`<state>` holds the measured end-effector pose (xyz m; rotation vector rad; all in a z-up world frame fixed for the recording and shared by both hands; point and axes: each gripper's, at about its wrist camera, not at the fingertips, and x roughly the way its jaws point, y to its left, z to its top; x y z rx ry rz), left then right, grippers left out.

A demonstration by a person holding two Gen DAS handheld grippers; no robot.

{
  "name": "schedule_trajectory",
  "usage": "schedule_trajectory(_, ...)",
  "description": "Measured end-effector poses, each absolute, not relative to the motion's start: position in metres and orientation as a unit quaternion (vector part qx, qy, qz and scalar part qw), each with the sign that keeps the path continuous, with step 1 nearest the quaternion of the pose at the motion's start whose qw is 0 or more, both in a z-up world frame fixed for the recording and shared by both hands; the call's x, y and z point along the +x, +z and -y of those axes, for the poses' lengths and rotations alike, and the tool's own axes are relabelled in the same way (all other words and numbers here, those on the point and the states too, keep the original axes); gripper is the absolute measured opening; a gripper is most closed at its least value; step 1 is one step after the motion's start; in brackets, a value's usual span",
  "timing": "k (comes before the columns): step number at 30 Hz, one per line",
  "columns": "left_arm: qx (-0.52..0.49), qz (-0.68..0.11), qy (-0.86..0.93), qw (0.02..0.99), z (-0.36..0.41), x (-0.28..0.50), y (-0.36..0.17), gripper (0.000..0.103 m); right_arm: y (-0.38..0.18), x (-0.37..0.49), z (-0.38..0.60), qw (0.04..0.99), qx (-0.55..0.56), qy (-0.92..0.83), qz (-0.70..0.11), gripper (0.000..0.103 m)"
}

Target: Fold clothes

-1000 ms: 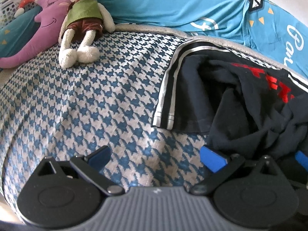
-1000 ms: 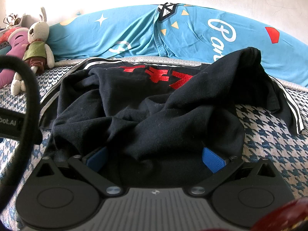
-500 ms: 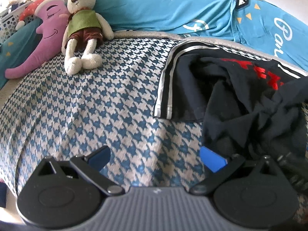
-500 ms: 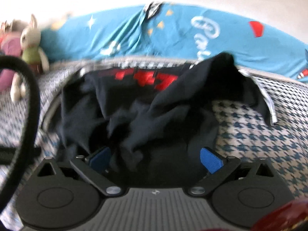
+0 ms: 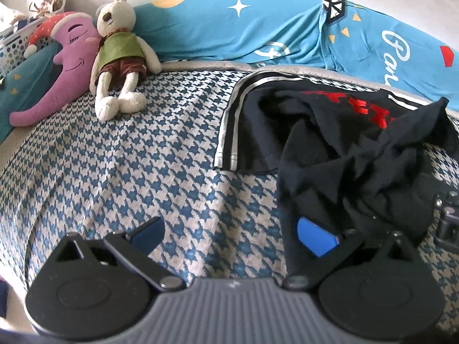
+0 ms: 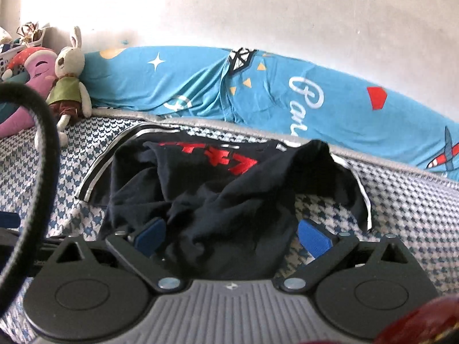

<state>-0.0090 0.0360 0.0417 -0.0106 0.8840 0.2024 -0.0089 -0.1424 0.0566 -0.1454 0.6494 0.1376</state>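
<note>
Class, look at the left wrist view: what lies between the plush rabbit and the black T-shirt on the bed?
Only bare houndstooth bedcover lies between the plush rabbit and the black T-shirt; the left wrist view shows that stretch best.

Open houndstooth bed cover (image 5: 120, 172) left of the crumpled black garment (image 5: 344, 154) and along the near edge: clear passage there, bounded at the far left corner by a stuffed rabbit (image 5: 120, 48) and a purple moon cushion (image 5: 68, 66). Far side closed off by a blue quilt (image 6: 258, 91) running along the wall. Smaller bare patch of cover right of the garment (image 6: 416, 215); middle blocked by the heaped cloth, with a raised fold and loose striped sleeve (image 6: 364, 197) overhanging it.
</note>
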Motion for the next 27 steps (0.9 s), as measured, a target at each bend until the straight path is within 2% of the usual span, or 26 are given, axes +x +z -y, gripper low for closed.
schedule_trajectory(5, 0.015, -0.419, 0.107, 0.901, -0.029, -0.011, 0.04, 0.103, 0.057, -0.005, 0.145, 0.94, -0.049, 0.067, -0.331, 0.075)
schedule_trajectory(7, 0.03, -0.41, 0.113, 0.905, -0.024, -0.012, 0.041, 0.103, 0.058, -0.007, 0.146, 0.941, -0.04, 0.074, -0.329, 0.061)
schedule_trajectory(10, 0.047, -0.38, 0.12, 0.916, -0.017, -0.018, 0.044, 0.103, 0.058, -0.008, 0.144, 0.942, -0.035, 0.077, -0.326, 0.047)
schedule_trajectory(14, 0.062, -0.343, 0.117, 0.93, -0.012, -0.026, 0.049, 0.095, 0.057, -0.006, 0.145, 0.941, -0.022, 0.081, -0.328, 0.034)
schedule_trajectory(16, 0.053, -0.331, 0.11, 0.936, -0.013, -0.027, 0.052, 0.091, 0.057, -0.005, 0.144, 0.94, -0.021, 0.082, -0.33, 0.02)
schedule_trajectory(22, 0.031, -0.299, 0.079, 0.95, -0.016, -0.033, 0.059, 0.069, 0.055, -0.003, 0.145, 0.937, -0.012, 0.089, -0.337, 0.014)
schedule_trajectory(24, 0.035, -0.291, 0.075, 0.953, -0.015, -0.035, 0.059, 0.059, 0.055, -0.003, 0.144, 0.937, -0.014, 0.092, -0.336, 0.013)
schedule_trajectory(27, 0.033, -0.3, 0.068, 0.951, -0.019, -0.034, 0.056, 0.056, 0.055, -0.002, 0.146, 0.936, -0.01, 0.094, -0.338, 0.013)
